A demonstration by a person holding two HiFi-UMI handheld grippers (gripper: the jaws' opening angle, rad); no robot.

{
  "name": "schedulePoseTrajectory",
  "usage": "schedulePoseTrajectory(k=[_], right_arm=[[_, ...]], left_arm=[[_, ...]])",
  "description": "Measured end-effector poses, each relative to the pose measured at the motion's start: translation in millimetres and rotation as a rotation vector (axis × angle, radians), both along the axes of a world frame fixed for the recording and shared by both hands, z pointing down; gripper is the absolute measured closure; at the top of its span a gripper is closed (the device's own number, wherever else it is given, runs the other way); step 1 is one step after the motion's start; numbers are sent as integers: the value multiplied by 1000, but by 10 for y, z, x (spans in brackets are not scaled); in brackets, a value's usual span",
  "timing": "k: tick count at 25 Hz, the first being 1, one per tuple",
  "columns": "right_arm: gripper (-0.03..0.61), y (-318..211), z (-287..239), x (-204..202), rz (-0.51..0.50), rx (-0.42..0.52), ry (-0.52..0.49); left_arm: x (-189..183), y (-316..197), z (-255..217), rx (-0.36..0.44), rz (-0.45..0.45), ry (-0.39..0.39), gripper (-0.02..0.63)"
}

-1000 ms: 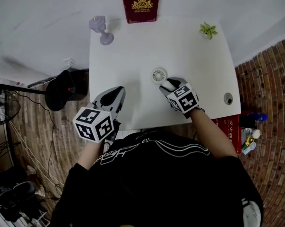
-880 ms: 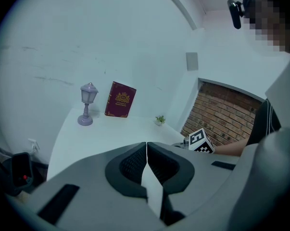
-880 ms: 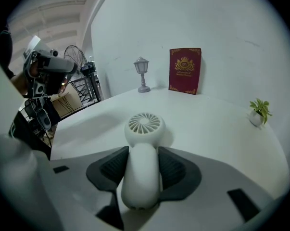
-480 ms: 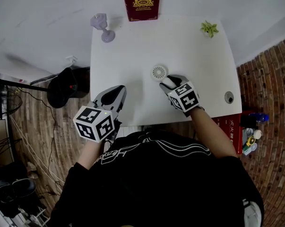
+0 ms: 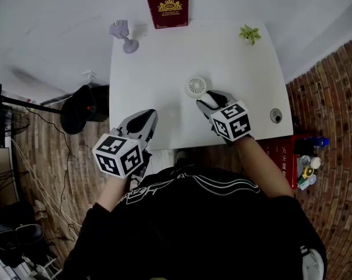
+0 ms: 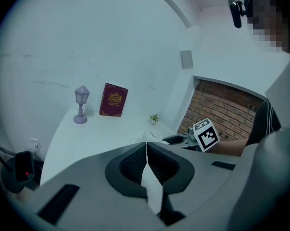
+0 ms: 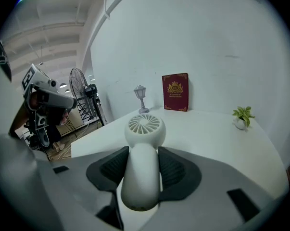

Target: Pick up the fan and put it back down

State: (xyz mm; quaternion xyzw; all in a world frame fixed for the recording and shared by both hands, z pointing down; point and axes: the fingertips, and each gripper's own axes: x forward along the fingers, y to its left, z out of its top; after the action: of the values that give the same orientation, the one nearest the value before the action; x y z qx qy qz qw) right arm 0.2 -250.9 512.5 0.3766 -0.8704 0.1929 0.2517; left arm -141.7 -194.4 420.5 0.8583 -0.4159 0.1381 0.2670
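White plastic handheld fan (image 7: 144, 127) is clamped by its handle in the right hand-held gripper (image 7: 143, 154), its long axis straight out along the jaws, grille head foremost toward the red book (image 7: 175, 92), seemingly clear of the desk (image 5: 164, 63). Left hand-held gripper (image 6: 146, 150), jaws together on nothing, hangs well to the left.

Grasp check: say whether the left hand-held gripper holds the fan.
No: the left hand-held gripper is shut on nothing; the right hand-held gripper clamps the fan.
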Motion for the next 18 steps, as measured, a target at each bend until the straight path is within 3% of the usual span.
schedulePoseTrajectory(k=[18], right_arm=[[387, 679, -1342, 438, 26, 219, -205]], left_arm=[[443, 458, -319, 55, 20, 20, 581]])
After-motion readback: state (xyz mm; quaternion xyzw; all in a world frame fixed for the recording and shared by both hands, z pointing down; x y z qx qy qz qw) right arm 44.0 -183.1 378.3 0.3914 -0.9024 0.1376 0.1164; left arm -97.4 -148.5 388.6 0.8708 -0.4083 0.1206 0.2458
